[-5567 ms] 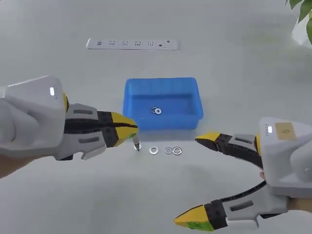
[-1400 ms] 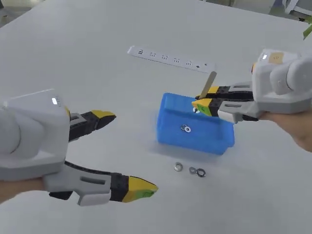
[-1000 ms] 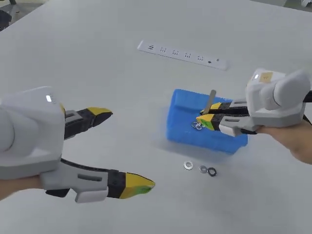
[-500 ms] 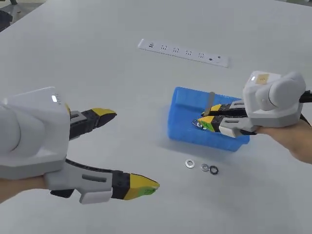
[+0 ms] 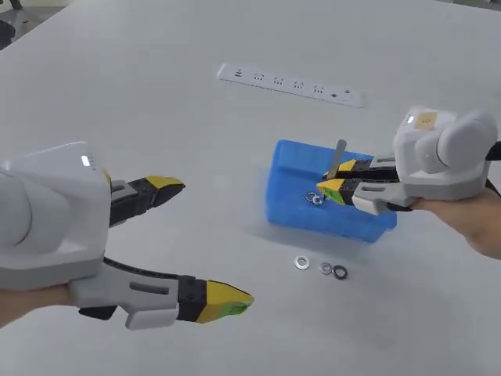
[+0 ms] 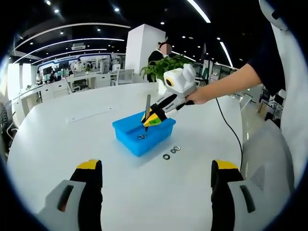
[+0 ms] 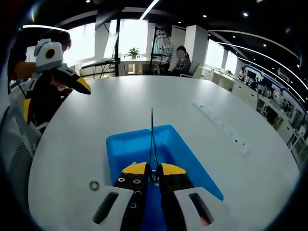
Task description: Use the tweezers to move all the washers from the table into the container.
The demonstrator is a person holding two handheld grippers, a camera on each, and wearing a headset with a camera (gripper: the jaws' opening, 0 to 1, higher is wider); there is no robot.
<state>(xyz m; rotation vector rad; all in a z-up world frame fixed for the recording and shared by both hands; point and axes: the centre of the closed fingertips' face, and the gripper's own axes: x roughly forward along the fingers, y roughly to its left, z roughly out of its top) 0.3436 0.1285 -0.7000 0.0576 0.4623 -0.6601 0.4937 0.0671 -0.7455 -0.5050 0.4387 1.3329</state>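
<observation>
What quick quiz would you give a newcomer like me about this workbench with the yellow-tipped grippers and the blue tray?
1. True or false: the left gripper has its jaws shut on the tweezers.
2. How many washers lie on the table outside the blue container?
3. What lies on the table beyond the container? A) a power strip B) a cup C) a hammer

Key:
1. False. Its jaws are open, and the right gripper holds the tweezers.
2. Three.
3. A.
</observation>
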